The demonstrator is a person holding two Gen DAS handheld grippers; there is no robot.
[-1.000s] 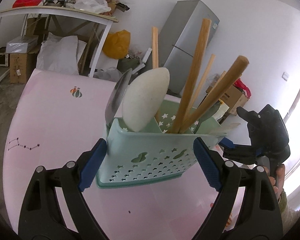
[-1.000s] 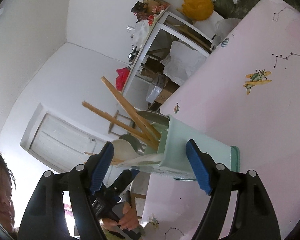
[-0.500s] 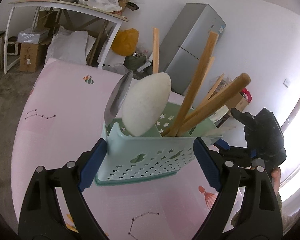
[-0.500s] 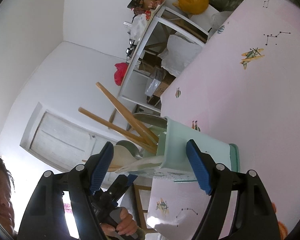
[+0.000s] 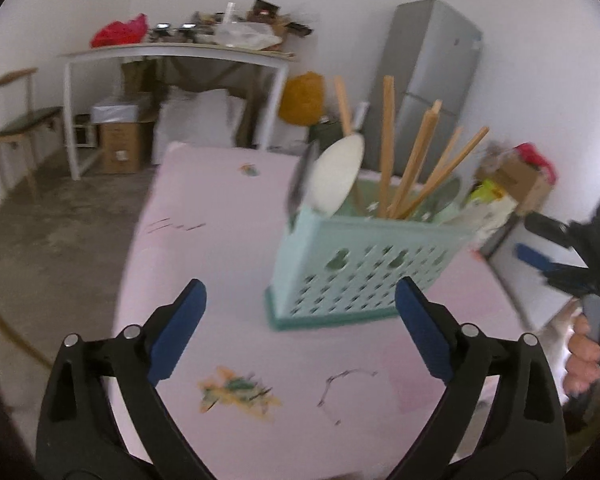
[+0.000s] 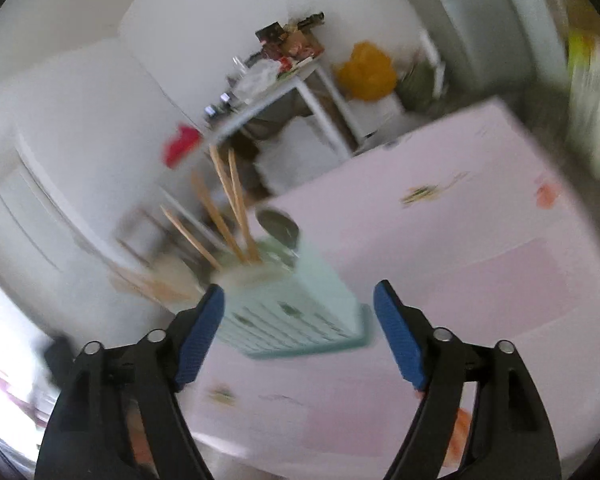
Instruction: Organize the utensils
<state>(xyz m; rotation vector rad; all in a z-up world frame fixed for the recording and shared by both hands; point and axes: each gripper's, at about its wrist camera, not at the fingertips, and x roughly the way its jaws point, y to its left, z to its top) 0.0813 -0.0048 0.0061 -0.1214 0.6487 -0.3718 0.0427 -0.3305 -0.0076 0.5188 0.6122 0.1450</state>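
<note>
A mint-green perforated utensil holder point(image 5: 364, 268) stands on the pink table point(image 5: 220, 280). It holds a white spoon point(image 5: 336, 178), a metal utensil and several wooden sticks point(image 5: 412, 168). My left gripper point(image 5: 300, 328) is open and empty, a short way in front of the holder. The holder also shows, blurred, in the right wrist view point(image 6: 296, 312). My right gripper point(image 6: 298, 332) is open and empty, its fingertips just short of the holder. The right gripper also appears at the right edge of the left wrist view point(image 5: 568, 256).
The pink table's edge point(image 5: 140, 232) drops to a concrete floor at left. Behind stand a white cluttered desk point(image 5: 172, 52), a grey fridge point(image 5: 432, 76), a yellow bag point(image 5: 302, 98), cardboard boxes point(image 5: 120, 148) and a chair point(image 5: 20, 120).
Both grippers have drawn back from the holder, which earlier sat between their fingers. The holder now stands free on the table and both views are motion-blurred.
</note>
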